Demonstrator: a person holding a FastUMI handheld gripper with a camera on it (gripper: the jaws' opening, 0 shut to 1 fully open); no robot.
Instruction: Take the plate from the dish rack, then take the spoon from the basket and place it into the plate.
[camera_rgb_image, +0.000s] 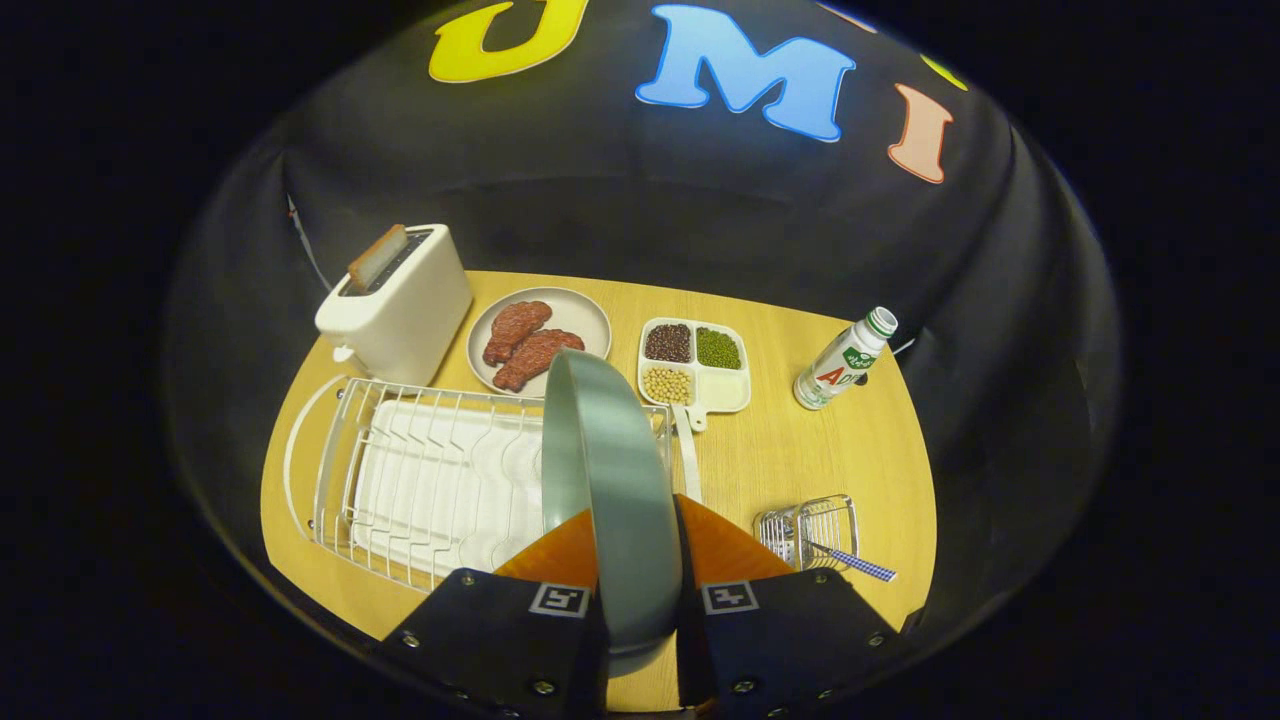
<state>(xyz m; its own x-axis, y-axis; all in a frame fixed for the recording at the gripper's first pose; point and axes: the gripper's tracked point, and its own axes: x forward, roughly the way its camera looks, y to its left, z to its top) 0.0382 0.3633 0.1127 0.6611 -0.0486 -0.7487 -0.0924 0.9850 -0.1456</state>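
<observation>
The plate (610, 480), grey-green, stands on its edge between the two fingers of the gripper (638, 545), and both fingers press on its lower part, one on each face, so it is pinched firmly. Its upper rim reaches forward and up, well beyond the fingertips (560, 550). It is held above the right end of the dish rack (420, 480), a white wire rack with a white drip tray under it, which lies to the left of the fingers and a little ahead of them.

To the right of the fingers, just beside the right one, a small wire basket (808, 530) stands on the wooden table (800, 450). The spoon (860, 562) rests in this basket, and its handle with a blue check pattern sticks out to the right.

Beyond the held plate there is a divided white dish (694, 365) with three kinds of beans, and a round plate with two pieces of meat (538, 340) is to the left of it. Further left, behind the rack, stands a white toaster (395, 305) with a slice of bread in its slot. Far ahead to the right a small bottle (845, 360) with a white cap stands on the table, leaning in the view
</observation>
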